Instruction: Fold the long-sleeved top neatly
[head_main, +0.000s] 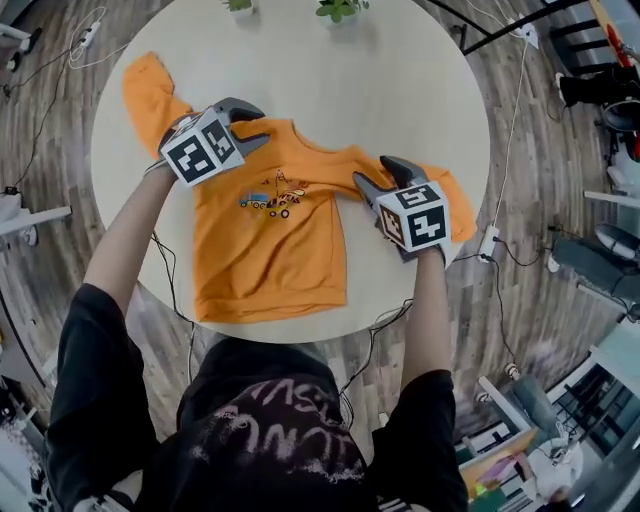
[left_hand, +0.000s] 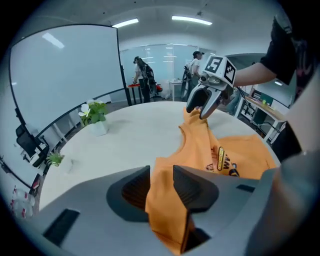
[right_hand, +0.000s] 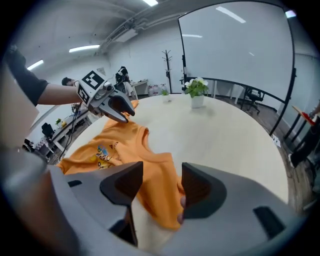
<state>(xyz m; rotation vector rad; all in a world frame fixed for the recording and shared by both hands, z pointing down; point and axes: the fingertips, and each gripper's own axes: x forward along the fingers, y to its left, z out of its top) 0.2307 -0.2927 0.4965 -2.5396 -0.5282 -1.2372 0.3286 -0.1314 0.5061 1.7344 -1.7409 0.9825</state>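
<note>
An orange long-sleeved top (head_main: 270, 240) with a small truck print lies front up on the round white table (head_main: 400, 90), hem toward me. Its left sleeve (head_main: 148, 90) runs out to the upper left. My left gripper (head_main: 255, 127) is shut on the left shoulder, and orange cloth fills the gap between its jaws (left_hand: 161, 182). At the right shoulder my right gripper (head_main: 372, 172) is shut on a bunch of the cloth (right_hand: 162, 182). The right sleeve (head_main: 457, 200) is partly hidden behind that gripper's marker cube. The neckline sags loosely between the two grippers.
Two small potted plants (head_main: 340, 8) (head_main: 238, 5) stand at the table's far edge. Cables and a power strip (head_main: 488, 243) lie on the wood floor around the table. People stand at desks in the background (left_hand: 142, 75).
</note>
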